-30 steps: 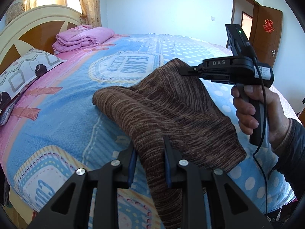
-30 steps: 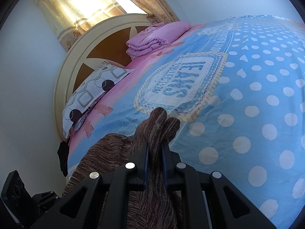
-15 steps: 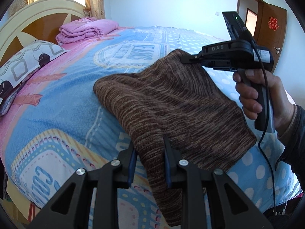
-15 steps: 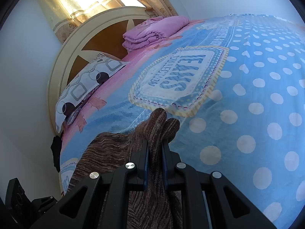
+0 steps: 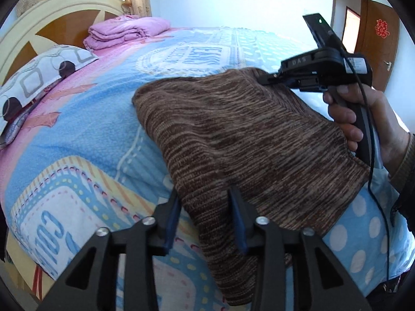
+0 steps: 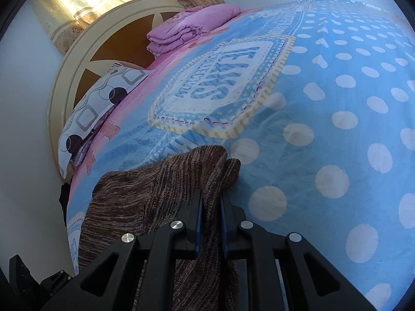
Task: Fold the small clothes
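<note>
A brown striped knit garment (image 5: 233,129) lies draped over the blue patterned bedspread (image 5: 90,119), with one end hanging off the near edge. In the left wrist view my left gripper (image 5: 205,194) is at the garment's near edge. Its jaws are opening, and the cloth sits loosely between them. My right gripper (image 5: 264,79), held by a person's hand (image 5: 363,119), is shut on the garment's far corner. In the right wrist view the right gripper (image 6: 210,194) pinches a bunched fold of the garment (image 6: 145,194) just above the bedspread (image 6: 337,103).
A folded pink blanket (image 5: 127,32) and a patterned pillow (image 5: 39,77) lie by the round headboard (image 5: 52,15). A brown door (image 5: 378,39) stands at the far right. The bed's edge runs along the bottom left.
Both grippers have sunk toward the bed with the garment, which now lies flatter. The left jaws have spread wider around the cloth edge. The right grip is unchanged.
</note>
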Demonstrator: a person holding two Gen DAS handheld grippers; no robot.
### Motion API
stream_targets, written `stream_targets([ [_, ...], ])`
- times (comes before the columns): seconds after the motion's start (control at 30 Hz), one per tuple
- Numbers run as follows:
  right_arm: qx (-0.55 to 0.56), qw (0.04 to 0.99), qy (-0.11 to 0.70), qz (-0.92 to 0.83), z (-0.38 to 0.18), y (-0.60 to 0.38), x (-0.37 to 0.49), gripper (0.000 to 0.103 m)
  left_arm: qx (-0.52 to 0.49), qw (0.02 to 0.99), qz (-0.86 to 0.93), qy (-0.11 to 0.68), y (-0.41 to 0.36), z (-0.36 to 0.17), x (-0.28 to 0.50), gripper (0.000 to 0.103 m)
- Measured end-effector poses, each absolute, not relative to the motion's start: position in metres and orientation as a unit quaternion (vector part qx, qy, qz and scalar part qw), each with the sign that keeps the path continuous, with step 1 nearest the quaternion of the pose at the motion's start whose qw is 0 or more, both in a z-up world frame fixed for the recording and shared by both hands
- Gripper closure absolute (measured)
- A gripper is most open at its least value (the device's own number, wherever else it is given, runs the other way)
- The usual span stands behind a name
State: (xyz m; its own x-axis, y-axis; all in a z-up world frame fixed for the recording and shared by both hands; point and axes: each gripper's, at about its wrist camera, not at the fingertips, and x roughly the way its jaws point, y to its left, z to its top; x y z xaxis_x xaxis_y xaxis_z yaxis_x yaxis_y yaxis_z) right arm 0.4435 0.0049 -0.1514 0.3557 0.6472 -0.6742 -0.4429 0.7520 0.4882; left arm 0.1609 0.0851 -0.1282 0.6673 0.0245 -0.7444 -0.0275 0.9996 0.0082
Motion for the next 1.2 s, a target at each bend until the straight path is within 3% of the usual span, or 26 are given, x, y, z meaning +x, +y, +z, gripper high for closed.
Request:
stream_targets([
  [0.33, 0.077, 0.818, 0.471, 0.322, -0.154, 0.011, 0.446, 0.088, 0.033, 0.92, 0.027, 0.389, 0.076, -0.11, 0.141, 0.058],
  [0.4, 0.08, 0.816, 0.472, 0.324, -0.153, 0.008, 0.446, 0.088, 0.038, 0.927, 0.036, 0.37, 0.077, -0.098, 0.136, 0.044],
  [0.5, 0.094, 0.821, 0.464, 0.32, -0.144, -0.006, 0.434, 0.081, 0.04, 0.936, 0.057, 0.346, 0.084, -0.086, 0.138, 0.027],
  [0.57, 0.107, 0.825, 0.457, 0.314, -0.135, -0.024, 0.419, 0.076, 0.042, 0.938, 0.071, 0.335, 0.091, -0.085, 0.146, 0.026],
  [0.63, 0.125, 0.827, 0.445, 0.32, -0.125, -0.044, 0.395, 0.061, 0.045, 0.94, 0.089, 0.325, 0.098, -0.089, 0.159, 0.025],
  [0.73, 0.123, 0.822, 0.445, 0.334, -0.118, -0.06, 0.356, 0.054, 0.063, 0.939, 0.133, 0.31, 0.108, -0.1, 0.18, 0.024],
  [0.8, 0.105, 0.821, 0.452, 0.332, -0.119, -0.062, 0.333, 0.054, 0.059, 0.936, 0.149, 0.315, 0.119, -0.108, 0.192, 0.024],
  [0.83, 0.098, 0.817, 0.461, 0.332, -0.123, -0.062, 0.323, 0.061, 0.051, 0.934, 0.151, 0.32, 0.123, -0.113, 0.196, 0.024],
  [0.87, 0.098, 0.813, 0.47, 0.33, -0.128, -0.062, 0.319, 0.072, 0.046, 0.932, 0.153, 0.324, 0.125, -0.117, 0.198, 0.02],
  [0.9, 0.094, 0.808, 0.485, 0.323, -0.135, -0.063, 0.316, 0.09, 0.044, 0.932, 0.158, 0.325, 0.125, -0.121, 0.2, 0.017],
  [1.2, 0.088, 0.833, 0.475, 0.269, -0.155, -0.067, 0.304, 0.09, 0.064, 0.933, 0.171, 0.31, 0.115, -0.13, 0.194, 0.011],
])
